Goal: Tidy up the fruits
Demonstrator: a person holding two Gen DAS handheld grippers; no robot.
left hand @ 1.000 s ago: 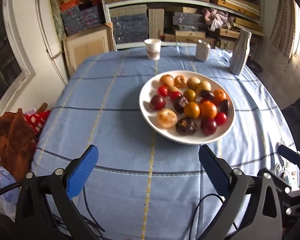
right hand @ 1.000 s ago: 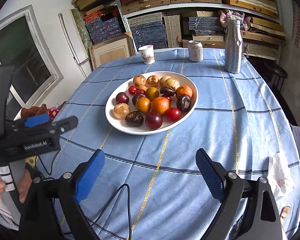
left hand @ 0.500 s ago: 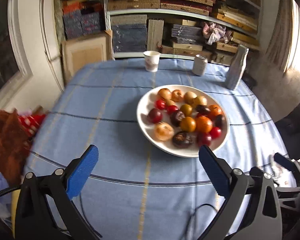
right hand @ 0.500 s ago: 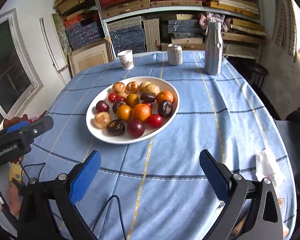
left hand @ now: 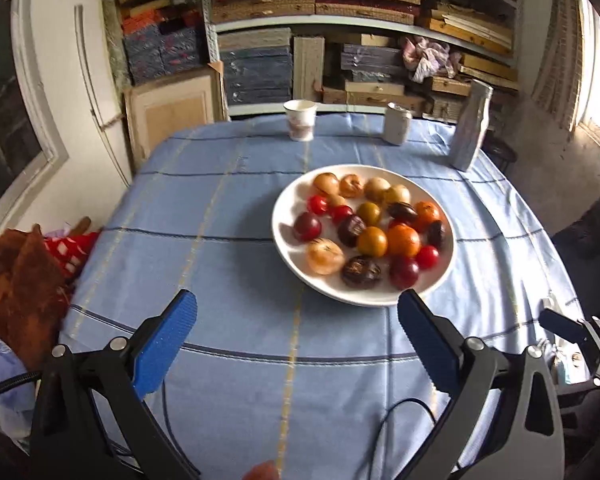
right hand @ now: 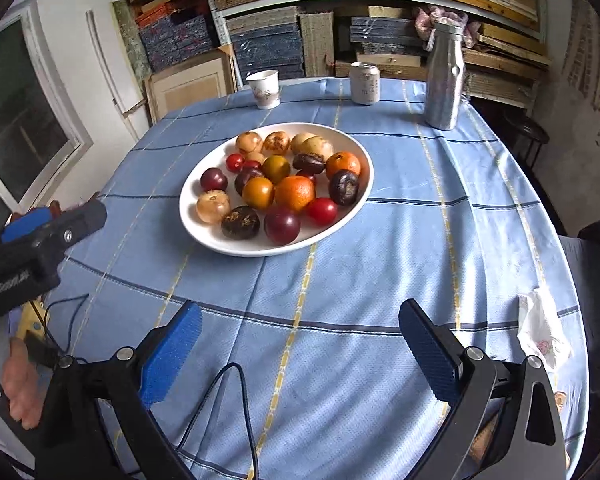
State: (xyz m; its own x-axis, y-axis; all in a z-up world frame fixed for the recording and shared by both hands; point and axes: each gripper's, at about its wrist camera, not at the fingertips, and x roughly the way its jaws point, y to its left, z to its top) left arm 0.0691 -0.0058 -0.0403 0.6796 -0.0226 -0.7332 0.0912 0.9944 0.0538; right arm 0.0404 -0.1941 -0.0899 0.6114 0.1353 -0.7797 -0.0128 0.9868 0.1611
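A white plate (left hand: 286, 212) (right hand: 356, 204) sits on the blue tablecloth and holds several fruits: oranges (left hand: 404, 240) (right hand: 295, 193), red tomatoes, dark plums (right hand: 282, 225) and pale brown fruits (left hand: 325, 255). My left gripper (left hand: 298, 318) is open and empty, above the cloth near the plate's near edge. My right gripper (right hand: 300, 334) is open and empty, further back from the plate. The left gripper's body shows at the left edge of the right wrist view (right hand: 40, 236).
A paper cup (left hand: 300, 120) (right hand: 265, 89), a can (left hand: 397, 123) (right hand: 365, 82) and a silver bottle (left hand: 470, 124) (right hand: 444, 76) stand at the table's far edge. A crumpled tissue (right hand: 540, 330) lies at the right. Cables trail over the near edge. Shelves stand behind.
Both grippers have shifted slightly; the plate sits a little nearer and more central in the right wrist view. Both stay open and empty.
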